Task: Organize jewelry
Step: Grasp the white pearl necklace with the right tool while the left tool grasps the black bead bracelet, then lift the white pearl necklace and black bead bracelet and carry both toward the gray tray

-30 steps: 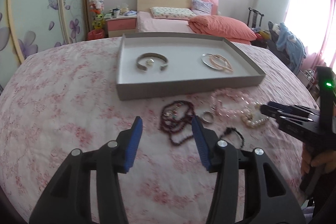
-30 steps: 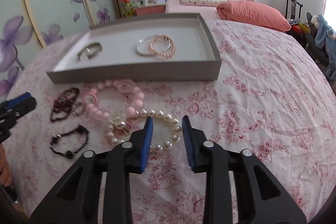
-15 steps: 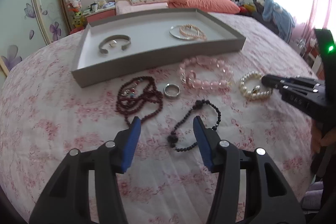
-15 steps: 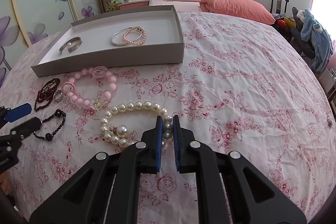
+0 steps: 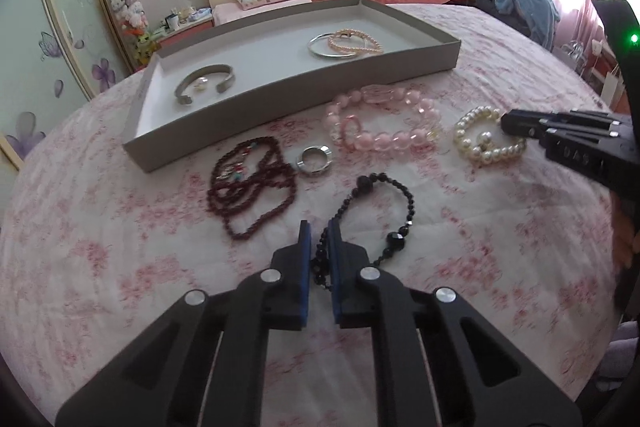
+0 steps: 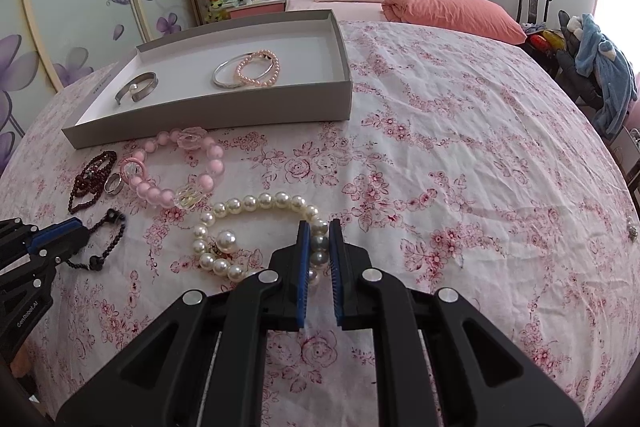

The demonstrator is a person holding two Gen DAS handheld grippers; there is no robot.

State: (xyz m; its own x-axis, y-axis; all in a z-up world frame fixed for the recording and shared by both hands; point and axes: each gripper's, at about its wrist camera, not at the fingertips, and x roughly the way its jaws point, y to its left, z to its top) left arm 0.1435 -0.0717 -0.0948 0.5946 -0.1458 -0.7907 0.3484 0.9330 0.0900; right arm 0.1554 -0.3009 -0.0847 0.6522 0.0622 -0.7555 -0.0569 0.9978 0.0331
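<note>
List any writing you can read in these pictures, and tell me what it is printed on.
"GenRobot.AI": white letters on the black body of the left tool, seen from the right wrist.
Raised characters on the right tool, seen from the left wrist: too blurred to read.
Small print on the grey tray rim: too small to read.
Nothing else legible.

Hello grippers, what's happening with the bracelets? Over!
Left gripper just closed on black bead bracelet. Right gripper shut on pearl bracelet. Both bracelets on the bedspread. Path to tray clear.
</note>
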